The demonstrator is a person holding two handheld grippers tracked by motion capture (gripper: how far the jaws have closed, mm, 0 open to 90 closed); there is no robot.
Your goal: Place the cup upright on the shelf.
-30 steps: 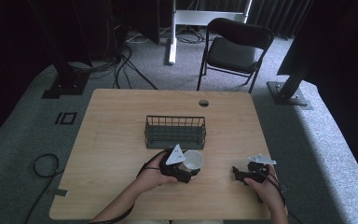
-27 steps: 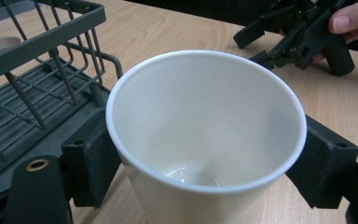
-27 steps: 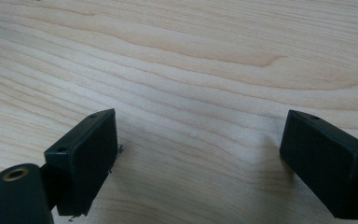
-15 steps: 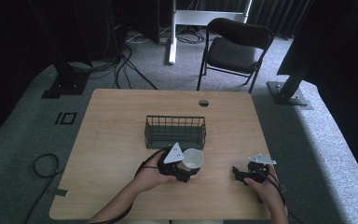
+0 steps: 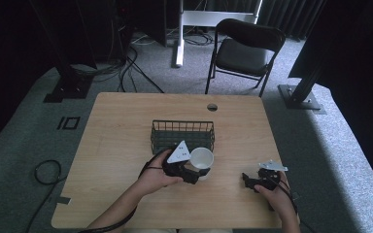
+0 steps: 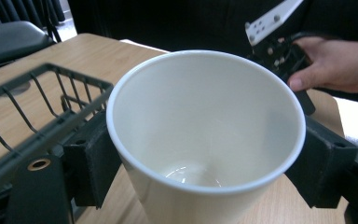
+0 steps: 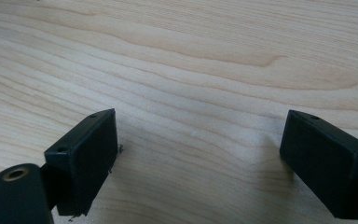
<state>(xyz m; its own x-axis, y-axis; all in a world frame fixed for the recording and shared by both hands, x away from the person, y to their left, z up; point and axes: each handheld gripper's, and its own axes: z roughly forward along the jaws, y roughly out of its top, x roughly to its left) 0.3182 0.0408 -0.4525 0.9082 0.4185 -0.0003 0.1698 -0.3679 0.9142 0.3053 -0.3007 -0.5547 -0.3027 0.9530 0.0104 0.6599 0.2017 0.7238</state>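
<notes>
On the desk (image 5: 126,136), just before the wire basket (image 5: 182,134), the left gripper (image 5: 194,171) clamps its jaws on the white cup (image 5: 201,158), likely bound for the basket, needing a lift over its rim, while the right gripper (image 5: 250,180) rests wide open.

The white cup's (image 6: 205,140) base is cut off by the left gripper view's bottom edge
</notes>
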